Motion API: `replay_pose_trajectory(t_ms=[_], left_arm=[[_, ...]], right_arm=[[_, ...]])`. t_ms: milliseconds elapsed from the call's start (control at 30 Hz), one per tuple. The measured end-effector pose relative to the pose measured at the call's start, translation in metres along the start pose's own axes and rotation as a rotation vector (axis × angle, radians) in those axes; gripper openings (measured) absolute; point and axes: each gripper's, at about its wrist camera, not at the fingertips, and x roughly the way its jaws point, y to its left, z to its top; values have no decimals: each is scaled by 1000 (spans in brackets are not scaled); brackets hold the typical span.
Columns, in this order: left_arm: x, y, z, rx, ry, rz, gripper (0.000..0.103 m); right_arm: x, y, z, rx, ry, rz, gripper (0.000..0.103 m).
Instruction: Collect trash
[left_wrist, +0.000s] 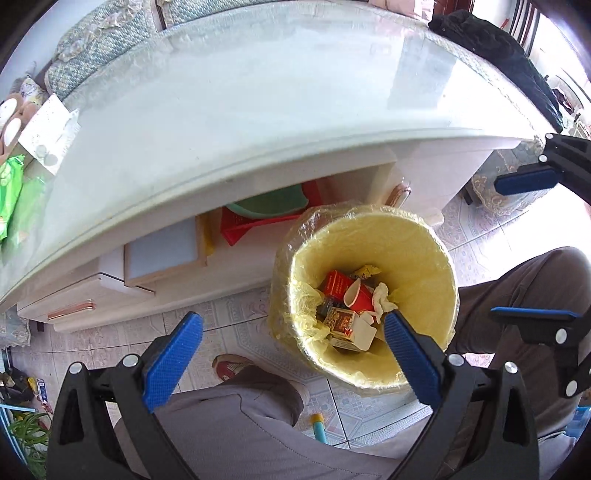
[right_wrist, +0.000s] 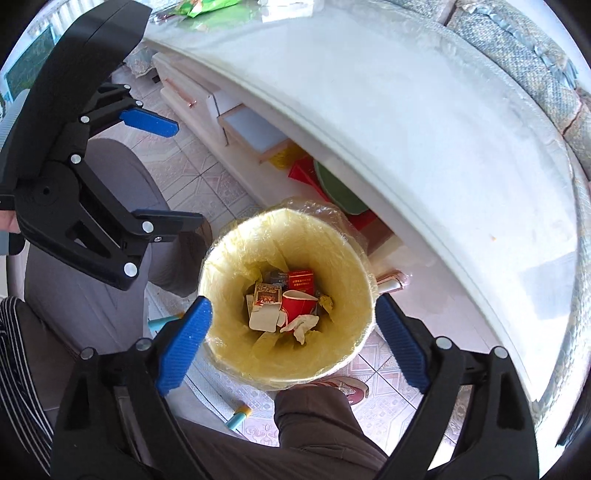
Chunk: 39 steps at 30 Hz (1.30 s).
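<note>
While both grippers, left (left_wrist: 291, 349) and right (right_wrist: 291, 341), gape empty, bin (right_wrist: 354, 332) holds trash. 2 boxes (right_wrist: 301, 278) half buried; print unreadable.

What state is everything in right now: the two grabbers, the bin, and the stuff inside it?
Left gripper: open, empty, above the bin.
Right gripper: open, empty, above the bin.
Bin: upright, lined with a yellow bag, partly filled.
Red cup: inside the bin, tipped over.
Tissue: crumpled, in the bin.
Drawer: pulled open.
</note>
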Motion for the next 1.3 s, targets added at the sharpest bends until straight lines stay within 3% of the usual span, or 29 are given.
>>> replay_pose_trajectory(t_ms=[167, 367, 600, 867, 1300], left_arm=[[-49, 0, 1, -42, -114, 37, 96], [-97, -2, -9, -109, -212, 45, 96], [-132, -17, -23, -131, -254, 38, 96], [-153, -35, -42, -138, -275, 93, 96], [-173, -51, -53, -125, -340, 108, 96]], right_arm=[[-46, 12, -9, 98, -71, -104, 94], [-97, 22, -23, 250, -177, -169, 97], [-123, 34, -44, 385, -213, -216, 97], [-139, 43, -71, 524, -255, -257, 97], [-155, 53, -90, 585, -318, -343, 97]])
